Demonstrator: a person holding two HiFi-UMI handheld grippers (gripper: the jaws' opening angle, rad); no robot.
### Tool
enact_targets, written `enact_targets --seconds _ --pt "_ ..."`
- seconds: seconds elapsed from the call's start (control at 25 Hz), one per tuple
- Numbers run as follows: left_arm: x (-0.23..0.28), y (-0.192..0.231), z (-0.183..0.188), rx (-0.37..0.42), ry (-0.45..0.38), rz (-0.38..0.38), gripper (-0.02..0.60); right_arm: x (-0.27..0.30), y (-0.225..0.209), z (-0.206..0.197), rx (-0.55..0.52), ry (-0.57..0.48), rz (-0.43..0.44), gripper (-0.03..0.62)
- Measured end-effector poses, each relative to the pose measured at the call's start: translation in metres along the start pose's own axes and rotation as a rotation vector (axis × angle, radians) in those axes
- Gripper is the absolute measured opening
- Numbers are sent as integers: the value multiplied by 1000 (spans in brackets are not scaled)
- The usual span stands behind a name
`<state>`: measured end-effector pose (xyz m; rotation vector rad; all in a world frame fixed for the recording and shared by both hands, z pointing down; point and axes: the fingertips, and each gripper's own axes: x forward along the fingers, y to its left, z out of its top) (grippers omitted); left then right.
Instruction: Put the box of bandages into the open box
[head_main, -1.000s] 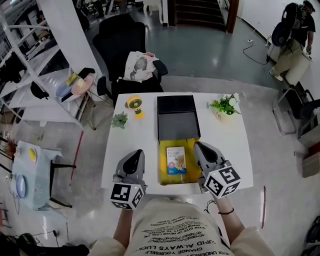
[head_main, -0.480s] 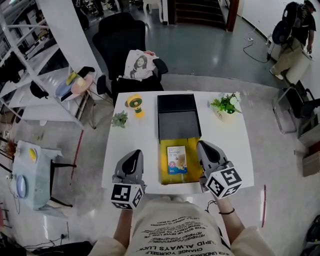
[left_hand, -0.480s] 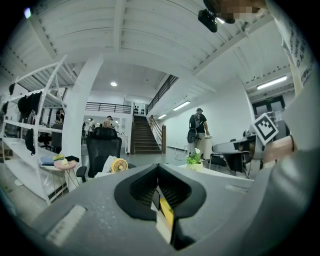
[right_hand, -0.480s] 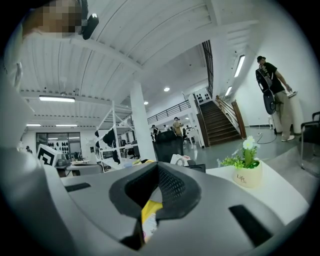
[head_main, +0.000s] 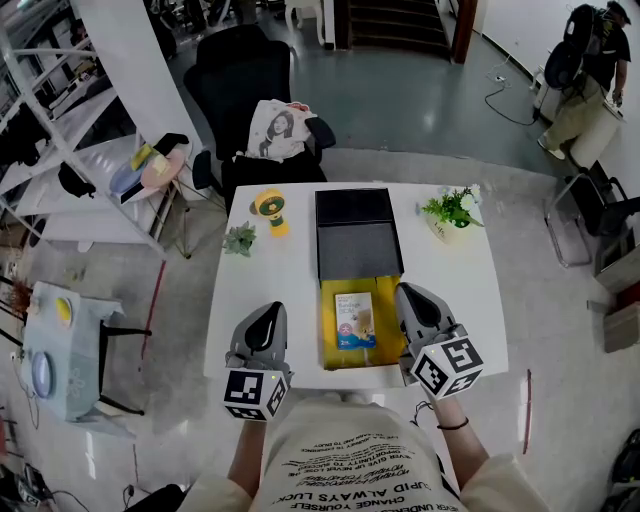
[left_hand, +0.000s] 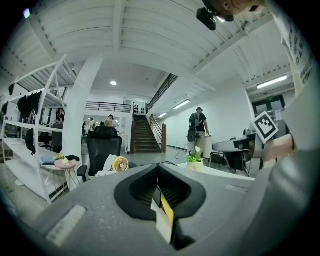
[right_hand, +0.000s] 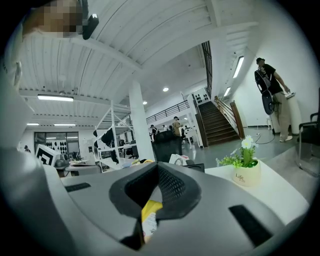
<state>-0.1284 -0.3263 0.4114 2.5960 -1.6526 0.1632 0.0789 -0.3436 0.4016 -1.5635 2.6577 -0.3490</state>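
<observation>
On the white square table (head_main: 280, 290), at its near edge, the open box (head_main: 331, 345) is a rectangular tray with a bright yellow, smooth lining. Its dark grey, matte lid (head_main: 355, 235) lies opened flat on the far side. The box of bandages (head_main: 354, 320) is a small flat carton, pale with a blue band at its near end. It lies flat on the yellow floor, inside the open box, slightly left of centre. My left gripper (head_main: 267, 313) is a grey, rounded plastic shell tapering to a black tip. It is over the table to the left of the open box, apart from it, with its jaws pressed together and nothing between them. My right gripper (head_main: 409, 295), of the same form, is just beside the right wall of the open box. Its jaws are likewise closed and empty. The left gripper view and the right gripper view each show ribbed black pads meeting at the tip, with only a sliver of yellow visible through the slot below. Both tools point away from me, roughly level and nearly parallel, one on each side of the tray. The left marker cube (head_main: 255, 393) and the right marker cube (head_main: 447, 365) are at the ends nearest my body, with my forearms extended behind them. A yellow desk fan (head_main: 269, 211), a small green plant (head_main: 239, 240) and a potted plant with white flowers (head_main: 450, 213) stand along the far part of the table.
</observation>
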Motion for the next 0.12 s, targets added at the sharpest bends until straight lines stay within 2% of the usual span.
enact_targets --seconds 0.12 --pt "-1 0 -1 2 1 1 21 -1 0 -3 3 4 -4 3"
